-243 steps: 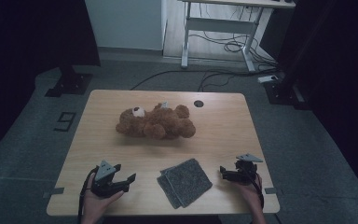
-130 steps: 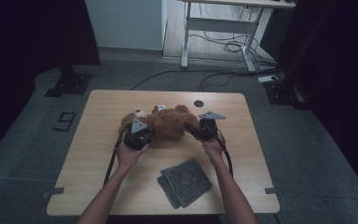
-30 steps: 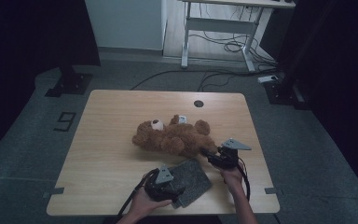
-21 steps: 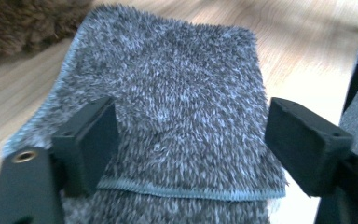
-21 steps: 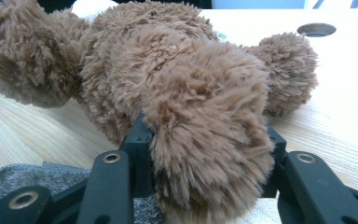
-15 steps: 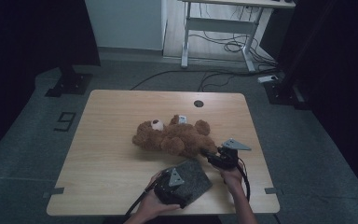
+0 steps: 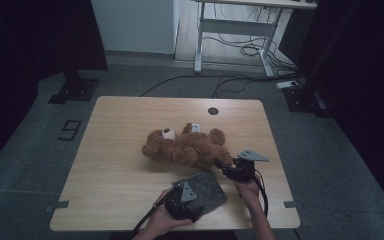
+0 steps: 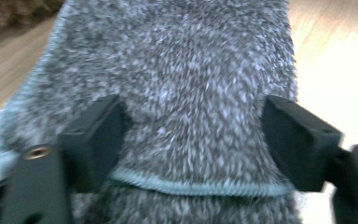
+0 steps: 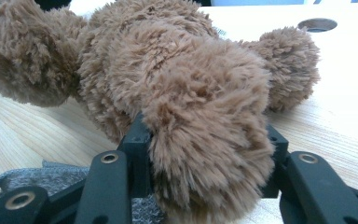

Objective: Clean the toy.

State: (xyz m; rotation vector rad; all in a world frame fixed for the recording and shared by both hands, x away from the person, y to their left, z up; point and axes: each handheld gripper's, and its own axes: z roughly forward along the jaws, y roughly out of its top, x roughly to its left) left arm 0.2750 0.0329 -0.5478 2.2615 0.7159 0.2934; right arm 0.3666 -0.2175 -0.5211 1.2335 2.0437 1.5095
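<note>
Two claws are seen near the worktop (image 7: pixel 120 150)'s 6 o'clock edge: the right claw (image 7: pixel 222 166) pinching the teddy bear (image 7: pixel 187 147)'s leg, the left claw (image 8: pixel 191 140) spread over the grey cloth (image 7: pixel 205 187), its jaws just narrowed.

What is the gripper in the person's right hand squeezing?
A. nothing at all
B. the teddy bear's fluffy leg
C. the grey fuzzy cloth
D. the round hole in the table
B: in the right gripper view the right gripper has its two black jaws pressed on either side of a leg of the brown teddy bear, while the grey cloth lies under the left gripper.
</note>
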